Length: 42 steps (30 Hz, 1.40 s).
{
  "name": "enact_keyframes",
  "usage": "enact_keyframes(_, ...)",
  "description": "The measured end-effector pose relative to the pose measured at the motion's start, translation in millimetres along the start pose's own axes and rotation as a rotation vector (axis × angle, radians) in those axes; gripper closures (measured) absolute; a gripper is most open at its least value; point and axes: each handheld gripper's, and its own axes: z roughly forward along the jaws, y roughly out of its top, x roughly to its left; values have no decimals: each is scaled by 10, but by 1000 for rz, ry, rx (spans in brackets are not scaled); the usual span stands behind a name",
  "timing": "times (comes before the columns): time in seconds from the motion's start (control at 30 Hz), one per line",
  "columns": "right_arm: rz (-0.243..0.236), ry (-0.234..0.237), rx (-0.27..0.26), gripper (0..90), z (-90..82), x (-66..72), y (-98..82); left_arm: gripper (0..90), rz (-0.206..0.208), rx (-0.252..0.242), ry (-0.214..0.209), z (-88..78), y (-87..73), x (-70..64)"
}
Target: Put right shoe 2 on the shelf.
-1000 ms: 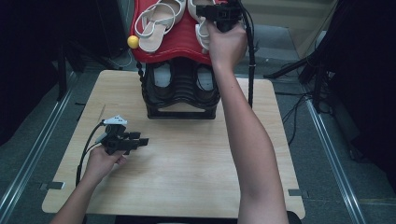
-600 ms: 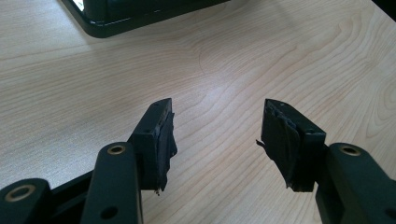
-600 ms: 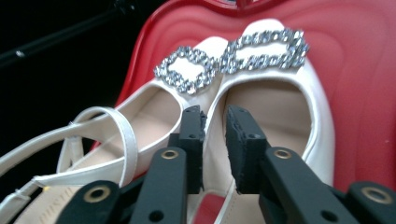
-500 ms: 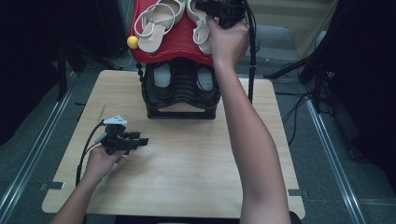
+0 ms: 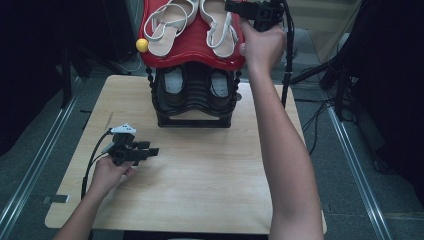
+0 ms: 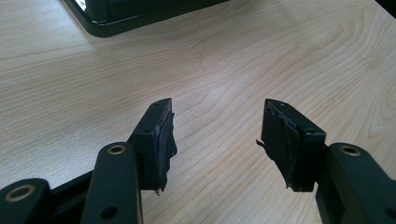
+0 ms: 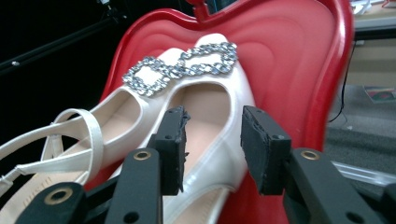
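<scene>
A pair of white sandals lies on the red tray (image 5: 192,54) on top of a black shoe rack (image 5: 195,107). The left sandal (image 5: 167,25) has thin straps. The right sandal (image 5: 218,25) carries a rhinestone buckle (image 7: 182,67). My right gripper (image 5: 232,7) hovers at that sandal's right edge. Its jaws have just been opening, and the right gripper (image 7: 212,128) pads press on nothing; the sandal's (image 7: 201,116) side lies just beyond the gap. My left gripper (image 5: 152,149) rests low over the wooden table (image 5: 210,185), and the left gripper (image 6: 217,121) is open with nothing between its fingers.
Dark shoes (image 5: 175,85) with grey insoles sit on the rack's lower shelf. A yellow ball (image 5: 142,45) sticks out at the tray's left edge. The rack's base (image 6: 116,16) is just ahead of the left gripper. Cables and metal rails run along the floor beside the table.
The right gripper has shifted to the right, off the right sandal, and its jaws have spread apart. The left hand and its gripper have stayed where they were.
</scene>
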Motion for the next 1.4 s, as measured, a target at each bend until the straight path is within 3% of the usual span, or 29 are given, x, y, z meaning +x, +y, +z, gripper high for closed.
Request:
enact_keyframes(0.4, 47, -14, -6, 573, -124, -315, -143, 443, 5, 5, 0, 0, 1, 1)
enact_keyframes(0.8, 75, -49, 13, 536, -205, -663, -400, 443, 3, 5, 1, -4, -4, 7)
enact_keyframes(1.1, 78, -62, 10, 521, -300, -823, -561, 442, -3, -1, 1, -6, -4, 8)
enact_keyframes(1.4, 69, -64, 45, 493, -327, -927, -762, 442, -3, -1, 3, -5, -5, 9)
